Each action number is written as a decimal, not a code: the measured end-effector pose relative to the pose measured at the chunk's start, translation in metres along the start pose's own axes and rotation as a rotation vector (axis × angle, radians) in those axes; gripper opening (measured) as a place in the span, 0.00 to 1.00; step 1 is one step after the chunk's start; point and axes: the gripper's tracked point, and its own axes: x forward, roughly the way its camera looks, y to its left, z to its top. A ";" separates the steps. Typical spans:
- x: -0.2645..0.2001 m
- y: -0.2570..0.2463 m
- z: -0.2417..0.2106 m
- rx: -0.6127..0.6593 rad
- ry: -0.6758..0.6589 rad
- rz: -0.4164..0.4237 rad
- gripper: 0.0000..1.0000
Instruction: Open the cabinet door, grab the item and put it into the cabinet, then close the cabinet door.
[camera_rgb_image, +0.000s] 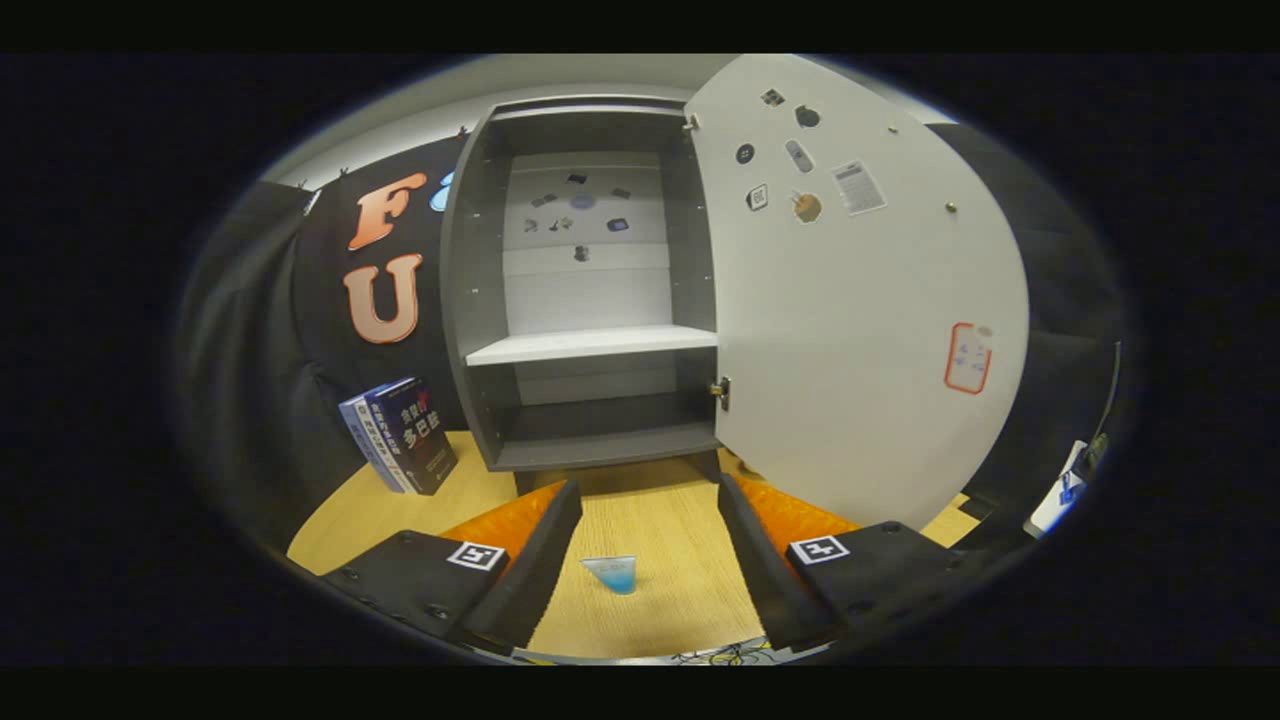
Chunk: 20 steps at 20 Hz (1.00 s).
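Your gripper (650, 505) hung with its fingers spread wide, gripping nothing. Between them, on the wooden table (660, 540), lay a small blue-and-white item (612, 573), touching neither finger. Beyond the fingertips stood the cabinet (590, 290), its door (860, 300) swung open to your right, its shelf (592, 343) bare. Two books (400, 435) leaned left of the cabinet.

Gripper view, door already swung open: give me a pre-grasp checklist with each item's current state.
1. Cabinet door open wide: ok.
2. Lower compartment free of clutter: ok.
3. White shelf free: ok.
4. Small blue item lies on the table between the fingers: ok.
5. Tongs open, fingers apart and touching nothing: ok.
6. Books lean left of the cabinet, off the path: ok.
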 end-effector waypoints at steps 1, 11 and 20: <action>0.002 0.003 -0.008 -0.007 0.016 0.012 0.90; 0.013 0.012 -0.069 -0.064 0.203 0.066 0.97; 0.037 0.015 -0.119 -0.088 0.334 0.070 0.97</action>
